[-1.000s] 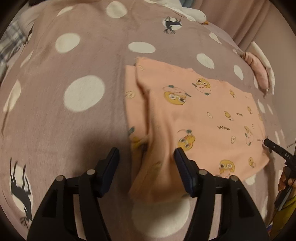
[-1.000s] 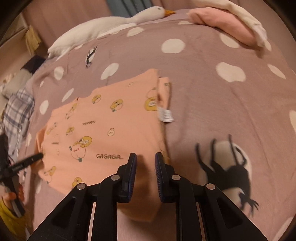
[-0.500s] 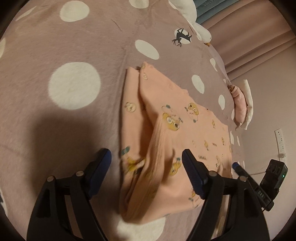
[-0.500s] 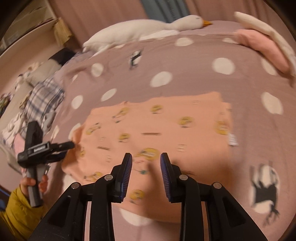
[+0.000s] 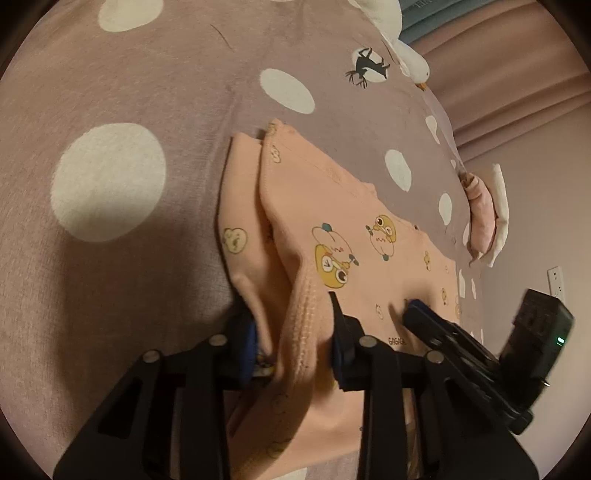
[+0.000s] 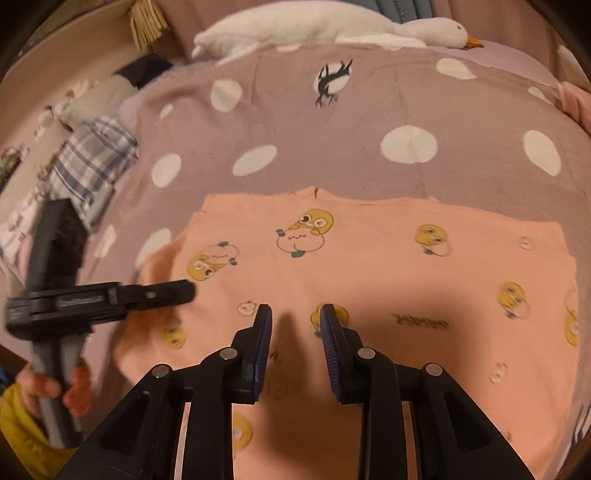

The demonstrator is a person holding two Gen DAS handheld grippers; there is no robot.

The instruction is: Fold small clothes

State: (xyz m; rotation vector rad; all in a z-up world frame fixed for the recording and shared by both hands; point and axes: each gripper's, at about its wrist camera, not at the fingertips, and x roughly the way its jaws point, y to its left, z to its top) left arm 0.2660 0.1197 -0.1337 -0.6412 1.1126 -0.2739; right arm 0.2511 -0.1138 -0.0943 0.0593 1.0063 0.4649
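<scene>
A small peach garment (image 5: 369, 236) printed with cartoon ducks lies partly folded on the mauve polka-dot blanket (image 5: 129, 92). My left gripper (image 5: 291, 328) has its jaws closing around the ribbed hem and folded left edge of the garment. The right gripper's fingers (image 5: 424, 321) show just to its right, pressing on the cloth. In the right wrist view the garment (image 6: 388, 266) fills the lower half. My right gripper (image 6: 295, 321) hovers over its near middle, jaws a little apart and empty. The left gripper (image 6: 162, 291) reaches in from the left at the garment's edge.
A white goose plush (image 6: 332, 26) lies along the far edge of the bed. A plaid cloth (image 6: 92, 162) lies at the left. A folded pink and white pile (image 5: 484, 214) sits at the right edge. A wall socket (image 5: 556, 280) is beyond.
My left gripper has moved down onto the garment's left folded edge and narrowed around it. My right gripper has swung over the garment's middle and opened slightly.
</scene>
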